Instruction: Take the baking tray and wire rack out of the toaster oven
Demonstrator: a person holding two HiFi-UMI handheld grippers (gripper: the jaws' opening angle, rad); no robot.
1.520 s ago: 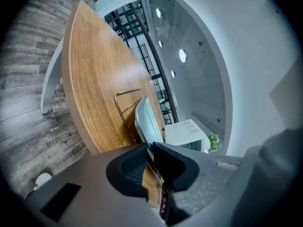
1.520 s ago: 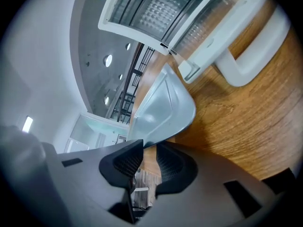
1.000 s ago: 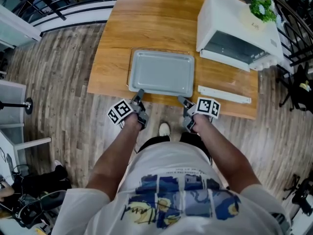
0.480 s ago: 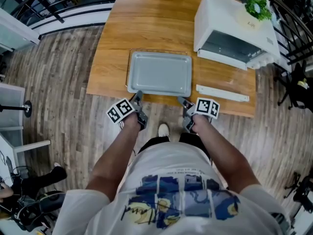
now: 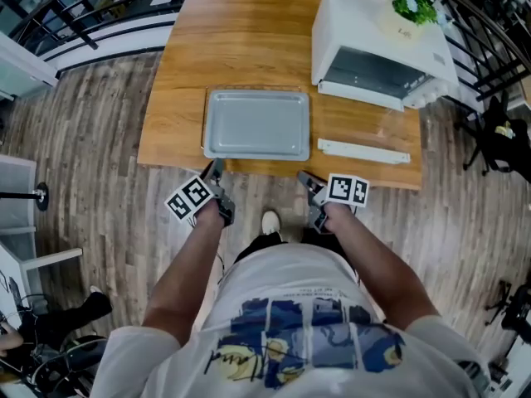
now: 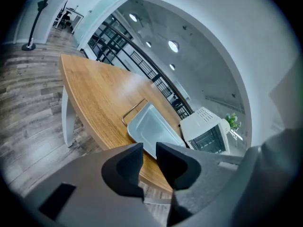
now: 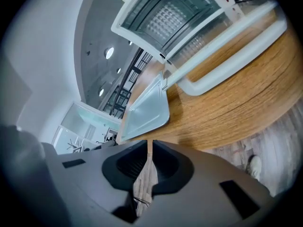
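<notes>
Baking tray (image 5: 257, 124) flat on table (image 5: 241, 40); L gripper (image 5: 214, 171) jaws apart, just opening, empty; R gripper (image 5: 305, 178) jaws just closing, slim gap, empty.

a wooden table (image 5: 241, 40) stands on plank flooring (image 5: 83, 139), black railing (image 5: 83, 11) beyond it, a green plant (image 5: 412, 1) nearby.

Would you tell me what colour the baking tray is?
The baking tray is a pale grey, clearest in the head view.
</notes>
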